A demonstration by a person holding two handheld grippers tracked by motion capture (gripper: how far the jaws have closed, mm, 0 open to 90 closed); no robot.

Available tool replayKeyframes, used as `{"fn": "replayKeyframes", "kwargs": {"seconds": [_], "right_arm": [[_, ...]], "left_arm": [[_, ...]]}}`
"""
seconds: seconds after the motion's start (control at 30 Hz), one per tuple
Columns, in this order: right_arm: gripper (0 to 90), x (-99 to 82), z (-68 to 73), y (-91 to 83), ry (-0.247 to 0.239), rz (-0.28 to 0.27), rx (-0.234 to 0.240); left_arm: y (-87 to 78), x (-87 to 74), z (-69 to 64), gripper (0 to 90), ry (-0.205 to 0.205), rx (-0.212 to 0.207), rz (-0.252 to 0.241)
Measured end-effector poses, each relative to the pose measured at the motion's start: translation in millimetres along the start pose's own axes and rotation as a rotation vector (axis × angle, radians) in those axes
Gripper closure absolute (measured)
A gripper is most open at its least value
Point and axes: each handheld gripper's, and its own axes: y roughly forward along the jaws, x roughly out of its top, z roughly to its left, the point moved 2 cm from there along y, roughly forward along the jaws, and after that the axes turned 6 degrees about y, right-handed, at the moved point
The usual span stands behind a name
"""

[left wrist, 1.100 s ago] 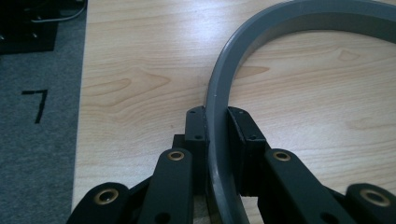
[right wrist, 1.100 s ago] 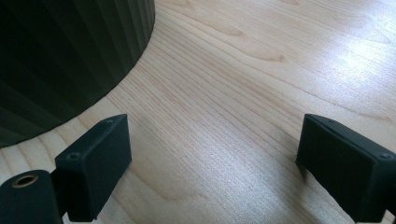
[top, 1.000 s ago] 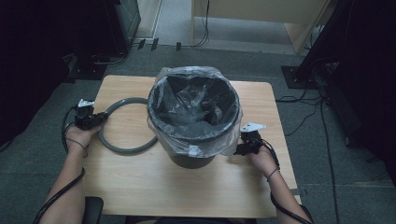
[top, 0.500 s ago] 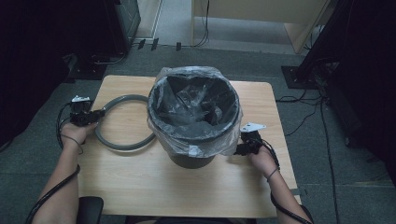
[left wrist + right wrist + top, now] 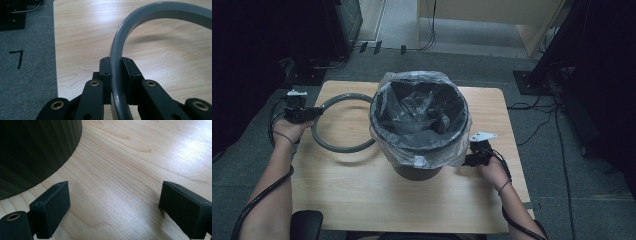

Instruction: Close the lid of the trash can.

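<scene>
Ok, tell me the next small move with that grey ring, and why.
Probably carry the grey ring across toward the bin: the left gripper is clamped on it beside the bin, whose liner hangs loose over the rim, while the right gripper waits open beside it.

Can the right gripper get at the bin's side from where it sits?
Probably yes. The right gripper rests open on the table beside the bin, with bare wood between them; the overhanging bag liner may brush it.

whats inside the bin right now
A crumpled clear plastic liner fills the dark bin and folds over its rim. The bottom is dark and covered by the liner, so anything beneath it cannot be seen.
</scene>
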Motion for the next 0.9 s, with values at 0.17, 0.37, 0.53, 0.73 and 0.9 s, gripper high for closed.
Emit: {"fn": "replayKeyframes", "kwargs": {"seconds": [0.17,0.37,0.53,0.73,0.9], "right_arm": [[9.2,0.0,0.3,-0.1,0.004,0.001,0.0],[9.1,0.1,0.5,-0.1,0.006,0.001,-0.001],[9.1,0.1,0.6,-0.2,0.007,0.003,-0.003],[9.1,0.1,0.6,-0.2,0.007,0.003,-0.003],[9.1,0.1,0.6,-0.2,0.007,0.002,-0.003]], "left_arm": [[-8.1,9.6,2.1,79.0,-0.007,-0.017,0.01],[-20.4,19.8,4.9,79.0,0.003,-0.011,0.01],[-28.8,27.4,8.3,79.0,0.002,-0.019,0.017],[-36.9,36.3,10.0,79.0,-0.006,-0.025,0.005],[-46.3,46.5,10.2,79.0,0.006,-0.021,-0.003]]}}
